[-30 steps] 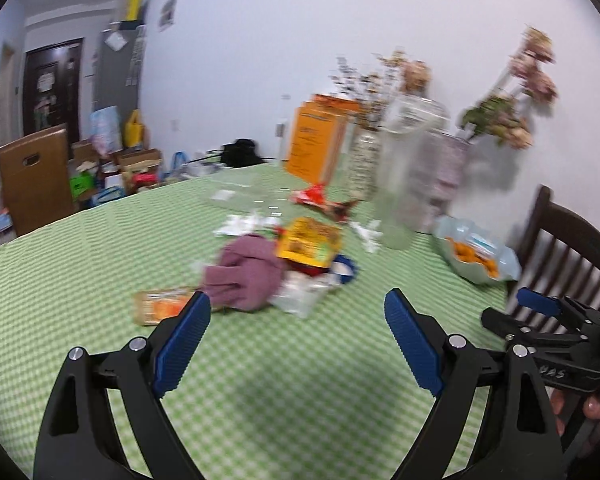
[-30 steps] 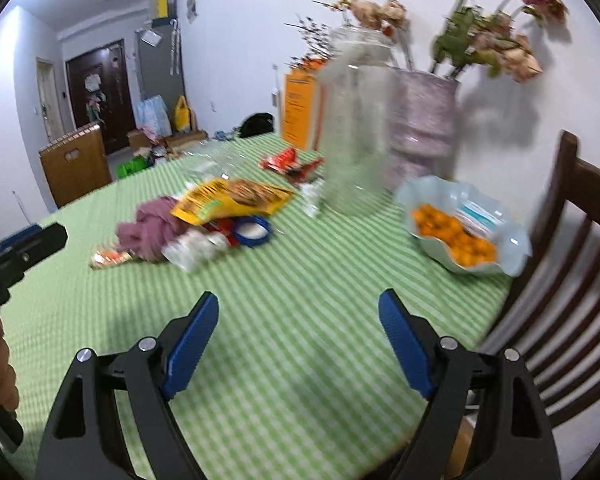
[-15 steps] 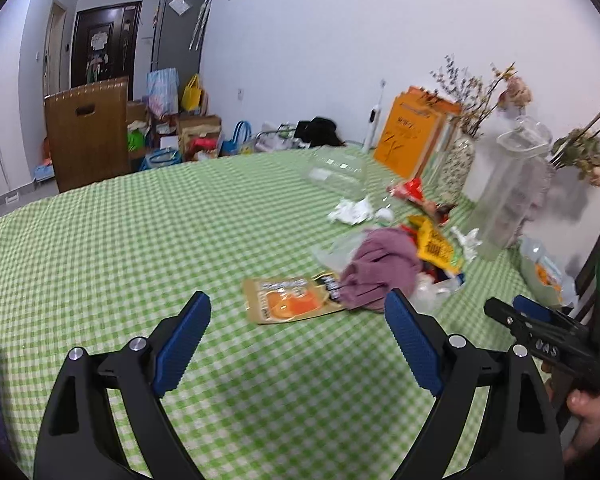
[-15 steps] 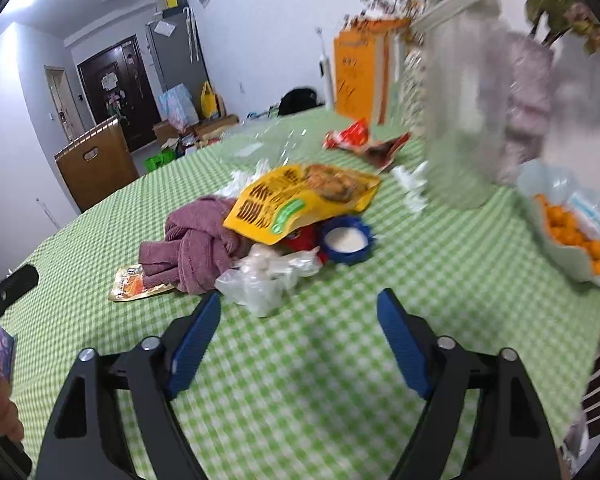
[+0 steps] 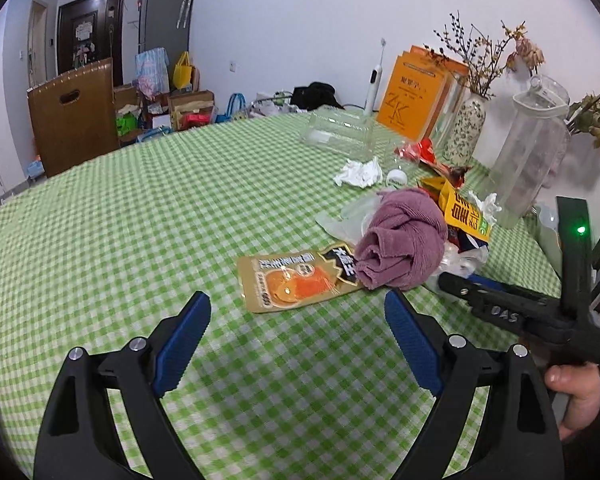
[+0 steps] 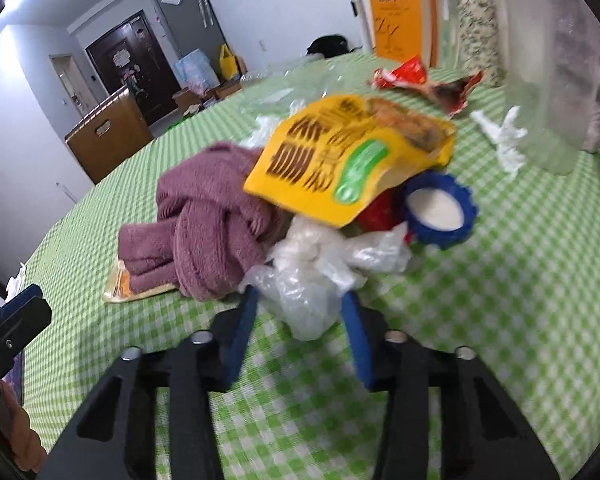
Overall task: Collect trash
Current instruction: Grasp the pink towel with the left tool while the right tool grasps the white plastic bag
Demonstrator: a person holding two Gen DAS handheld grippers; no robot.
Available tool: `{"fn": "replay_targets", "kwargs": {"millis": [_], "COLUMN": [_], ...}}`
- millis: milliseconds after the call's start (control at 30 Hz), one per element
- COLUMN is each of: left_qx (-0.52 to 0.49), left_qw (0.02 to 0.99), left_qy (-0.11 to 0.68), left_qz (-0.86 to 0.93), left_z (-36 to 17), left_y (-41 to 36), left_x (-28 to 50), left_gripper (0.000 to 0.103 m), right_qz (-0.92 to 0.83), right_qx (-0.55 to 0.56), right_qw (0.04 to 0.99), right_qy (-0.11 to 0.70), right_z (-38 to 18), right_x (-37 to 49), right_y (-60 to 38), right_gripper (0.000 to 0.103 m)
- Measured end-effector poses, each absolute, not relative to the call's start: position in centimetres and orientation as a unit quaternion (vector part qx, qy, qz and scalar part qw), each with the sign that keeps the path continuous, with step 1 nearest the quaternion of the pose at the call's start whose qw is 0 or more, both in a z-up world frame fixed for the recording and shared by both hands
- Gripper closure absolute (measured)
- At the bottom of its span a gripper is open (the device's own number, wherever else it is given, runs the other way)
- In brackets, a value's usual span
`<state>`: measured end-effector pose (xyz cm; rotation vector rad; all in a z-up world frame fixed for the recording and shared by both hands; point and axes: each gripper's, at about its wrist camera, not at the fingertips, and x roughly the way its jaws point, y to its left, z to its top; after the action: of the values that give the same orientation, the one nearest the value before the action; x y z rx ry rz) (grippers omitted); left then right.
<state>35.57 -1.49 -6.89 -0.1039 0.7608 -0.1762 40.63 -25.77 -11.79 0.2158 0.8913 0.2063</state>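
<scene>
Now the right tool (image 6: 300, 312) pinches a clear plastic bag (image 6: 308, 280) holding white bits.

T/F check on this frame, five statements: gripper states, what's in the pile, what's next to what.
1. The right gripper straddles the crumpled clear plastic bag. True.
2. The left gripper is shut on the orange snack packet. False: it is open, short of the packet.
3. The yellow wrapper rests partly on the purple towel. True.
4. The blue cap lies open side down. False: its white inside faces up.
5. The purple towel overlaps the orange snack packet. True.
</scene>
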Motion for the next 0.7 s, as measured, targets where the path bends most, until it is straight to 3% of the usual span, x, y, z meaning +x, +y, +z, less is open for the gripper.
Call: {"fn": "replay_targets", "kwargs": {"millis": [100,200,700], "left_qx": [-0.048,-0.048,-0.068], "left_qw": [0.921,0.918,0.891], "left_qy": [0.377,0.383,0.421], "left_qz": [-0.091,-0.095,-0.156], "left_z": [-7.4,-8.0,-9.9], "left_y": [-2.0,-2.4,-7.8], "left_x": [35.8,36.2,36.4], "left_gripper": [0.018,0.018,0.018], "right_qz": [0.106,0.107,0.142], "right_qx": [0.106,0.101,0.069], "right_qw": [0.892,0.897,0.890], "right_qy": [0.426,0.416,0.428], "right_z": [-11.7,-11.0,-10.9], "right_x": [40.1,38.8,28.9], "right_y": [-25.7,-25.9,-28.3], "right_gripper": [0.087,0.093,0.093]}}
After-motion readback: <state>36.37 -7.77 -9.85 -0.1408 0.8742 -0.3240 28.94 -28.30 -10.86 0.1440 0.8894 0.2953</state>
